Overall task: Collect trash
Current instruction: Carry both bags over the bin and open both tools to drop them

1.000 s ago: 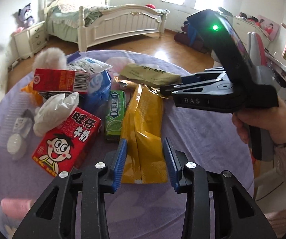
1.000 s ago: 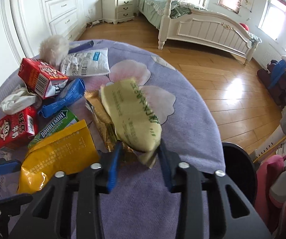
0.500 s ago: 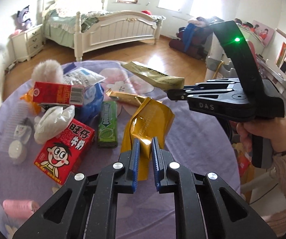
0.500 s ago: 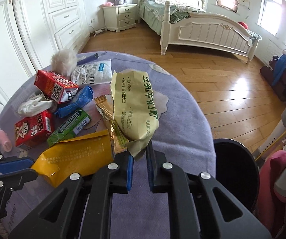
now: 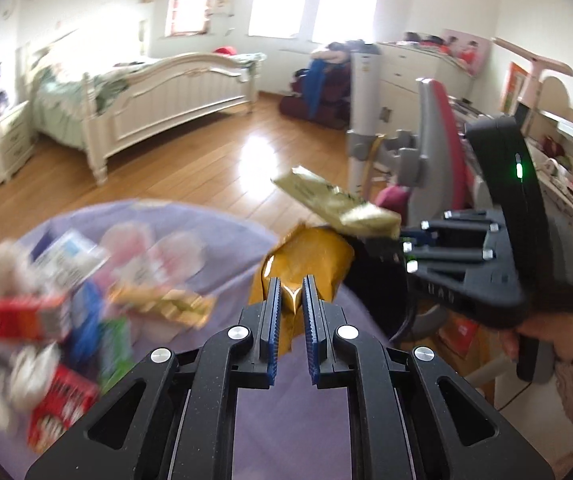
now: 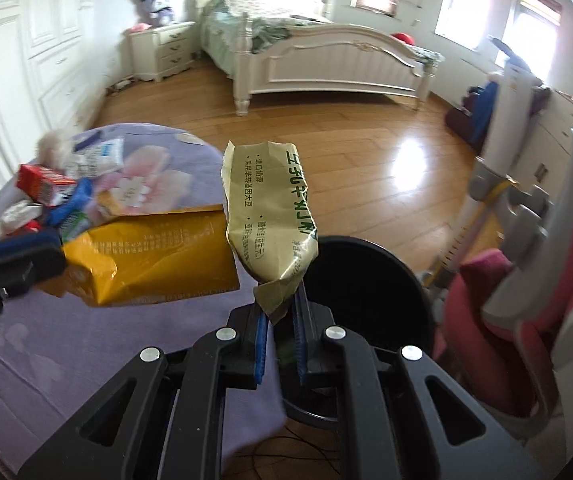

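The yellow bag (image 5: 306, 264) is pinched at its crumpled end by the left gripper (image 5: 291, 312), above the table (image 6: 86, 344). The green wrapper (image 6: 270, 216) is pinched by the right gripper (image 6: 280, 332), beside the black bin (image 6: 366, 280). Both look light, limp and slippery, so corners are best gripped.

Right wrist view: bin (image 6: 370, 280) at centre, just right of the table (image 6: 86, 340); litter pile (image 6: 58, 192) at left on the table; bed (image 6: 318, 56) at upper centre; chair (image 6: 526, 300) at right.
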{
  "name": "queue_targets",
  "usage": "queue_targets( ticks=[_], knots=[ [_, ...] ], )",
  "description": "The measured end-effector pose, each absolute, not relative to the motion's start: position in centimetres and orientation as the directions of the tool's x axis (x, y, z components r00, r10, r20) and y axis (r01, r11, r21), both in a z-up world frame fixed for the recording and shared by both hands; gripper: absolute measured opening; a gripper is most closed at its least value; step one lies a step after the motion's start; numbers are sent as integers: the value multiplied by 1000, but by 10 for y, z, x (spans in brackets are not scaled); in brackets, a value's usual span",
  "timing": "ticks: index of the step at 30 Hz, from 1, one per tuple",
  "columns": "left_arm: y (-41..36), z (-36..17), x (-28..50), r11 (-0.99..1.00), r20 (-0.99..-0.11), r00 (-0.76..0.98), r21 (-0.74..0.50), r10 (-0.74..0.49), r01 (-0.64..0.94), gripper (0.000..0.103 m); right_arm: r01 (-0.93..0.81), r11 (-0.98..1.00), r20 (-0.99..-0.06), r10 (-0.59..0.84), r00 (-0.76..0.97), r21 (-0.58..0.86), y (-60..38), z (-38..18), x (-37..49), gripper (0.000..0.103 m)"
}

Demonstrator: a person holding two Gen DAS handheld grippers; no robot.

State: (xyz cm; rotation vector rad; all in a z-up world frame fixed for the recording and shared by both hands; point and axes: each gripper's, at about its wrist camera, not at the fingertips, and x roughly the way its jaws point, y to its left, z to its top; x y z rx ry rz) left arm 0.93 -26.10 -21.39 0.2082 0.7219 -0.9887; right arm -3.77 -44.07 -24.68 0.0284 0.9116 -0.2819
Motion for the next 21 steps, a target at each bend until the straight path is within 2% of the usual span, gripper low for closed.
queue_targets(
  ticks=[7,13,15,21],
  knots=[
    [-352,-220,12,450,-641,260,-151,-722,880,12,398,910,-807,-321,496,-117,-503,-270,-63,11],
    [-421,-243,12,411,-697,223,-113,-682,904,12,458,880,-844,-335,418,-122,-538,-299,-59,12],
    [-432,-248,11,409,-707,219,-108,-672,906,12,456,881,-858,-325,399,-121,-542,-305,-55,15],
    [-438,-252,18,430,-708,232,-112,-667,896,14,455,879,-854,-342,391,-143,-539,-308,-48,15]
  ],
)
